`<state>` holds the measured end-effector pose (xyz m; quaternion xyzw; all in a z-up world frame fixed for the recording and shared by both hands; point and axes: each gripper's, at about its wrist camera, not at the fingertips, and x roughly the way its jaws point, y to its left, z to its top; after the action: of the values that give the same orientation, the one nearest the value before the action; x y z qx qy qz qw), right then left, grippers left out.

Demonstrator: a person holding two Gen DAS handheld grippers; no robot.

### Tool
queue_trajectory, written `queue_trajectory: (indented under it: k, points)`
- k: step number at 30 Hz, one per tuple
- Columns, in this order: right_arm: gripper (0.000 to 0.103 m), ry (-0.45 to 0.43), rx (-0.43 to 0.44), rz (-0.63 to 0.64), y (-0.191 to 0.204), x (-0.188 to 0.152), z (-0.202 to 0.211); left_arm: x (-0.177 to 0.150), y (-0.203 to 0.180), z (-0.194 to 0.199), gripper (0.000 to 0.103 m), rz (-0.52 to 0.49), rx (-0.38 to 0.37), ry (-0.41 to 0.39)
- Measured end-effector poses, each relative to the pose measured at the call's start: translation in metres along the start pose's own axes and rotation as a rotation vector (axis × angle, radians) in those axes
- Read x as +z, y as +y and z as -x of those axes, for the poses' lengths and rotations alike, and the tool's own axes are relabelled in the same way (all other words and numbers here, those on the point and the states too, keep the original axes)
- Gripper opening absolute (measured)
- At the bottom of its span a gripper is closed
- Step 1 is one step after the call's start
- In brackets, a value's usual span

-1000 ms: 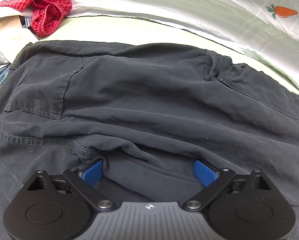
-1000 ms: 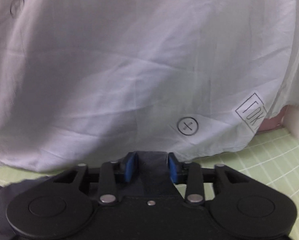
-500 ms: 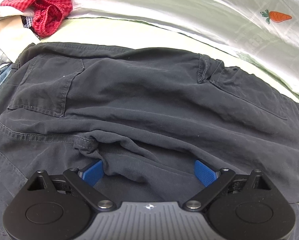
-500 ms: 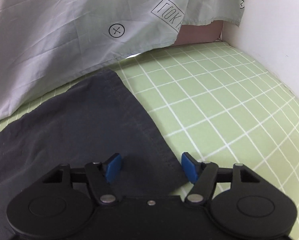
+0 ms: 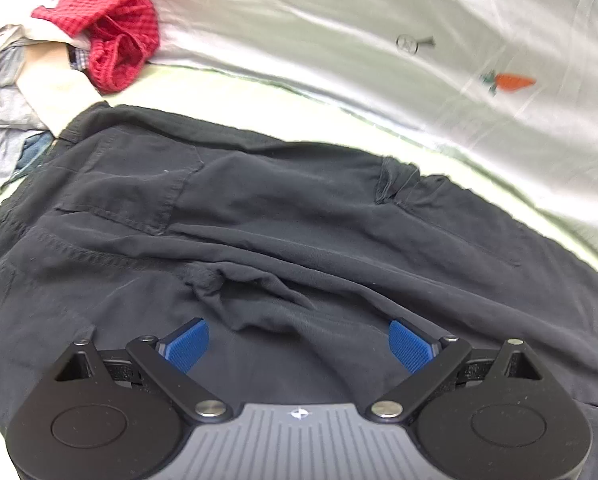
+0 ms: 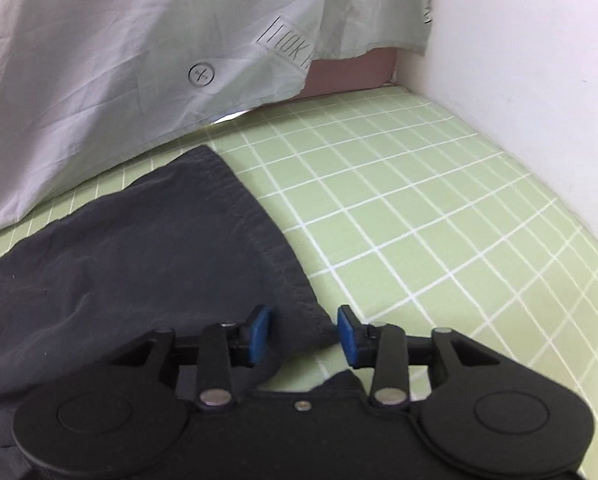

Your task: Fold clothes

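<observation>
Dark grey trousers (image 5: 299,220) lie spread flat on the bed, back pocket up, and fill most of the left wrist view. My left gripper (image 5: 298,344) hovers over their crumpled crotch fold, jaws wide open, nothing between the blue pads. In the right wrist view a trouser leg (image 6: 139,264) ends in a stitched hem on the green checked cover (image 6: 419,220). My right gripper (image 6: 303,334) sits low over the hem's near corner. Its jaws are closing, the hem edge lies between them, and a gap still shows at each pad.
A heap of clothes topped by a red checked garment (image 5: 107,36) lies at the far left. A pale printed sheet (image 5: 379,60) hangs behind the trousers and shows as a pale printed sheet (image 6: 119,60) beyond the leg. A white wall (image 6: 519,80) bounds the bed on the right.
The right gripper, shut on dark cloth a second ago, let it go, swung to the hem corner and now narrows again. The left gripper rose and drew back from the fold, still open.
</observation>
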<state>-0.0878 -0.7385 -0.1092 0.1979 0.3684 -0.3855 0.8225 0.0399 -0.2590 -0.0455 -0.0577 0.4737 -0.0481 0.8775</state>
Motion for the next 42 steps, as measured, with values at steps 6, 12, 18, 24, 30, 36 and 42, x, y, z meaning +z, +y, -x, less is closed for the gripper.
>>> queue_trajectory:
  k: [6, 12, 18, 24, 30, 36, 42]
  points:
    - [0.092, -0.037, 0.072, -0.076, -0.028, -0.041, 0.082, -0.026, 0.021, 0.043, 0.097, 0.04, -0.028, -0.049]
    - [0.093, 0.045, 0.051, -0.108, -0.052, -0.116, 0.128, -0.063, 0.044, 0.068, 0.097, 0.061, -0.027, -0.017]
    - [0.093, 0.095, 0.031, -0.141, -0.062, -0.167, 0.15, -0.091, 0.058, 0.085, 0.097, 0.036, -0.019, 0.003]
    - [0.093, 0.136, 0.043, -0.18, -0.064, -0.198, 0.163, -0.107, 0.077, 0.098, 0.097, 0.004, 0.002, 0.016]
    - [0.095, 0.153, 0.108, -0.238, -0.053, -0.217, 0.165, -0.112, 0.101, 0.102, 0.097, -0.001, 0.028, 0.037]
    - [0.096, 0.14, 0.158, -0.237, -0.026, -0.22, 0.165, -0.103, 0.131, 0.101, 0.097, 0.045, 0.046, 0.04]
    - [0.101, 0.143, 0.027, -0.155, 0.01, -0.219, 0.157, -0.082, 0.164, 0.094, 0.097, 0.114, 0.068, 0.025]
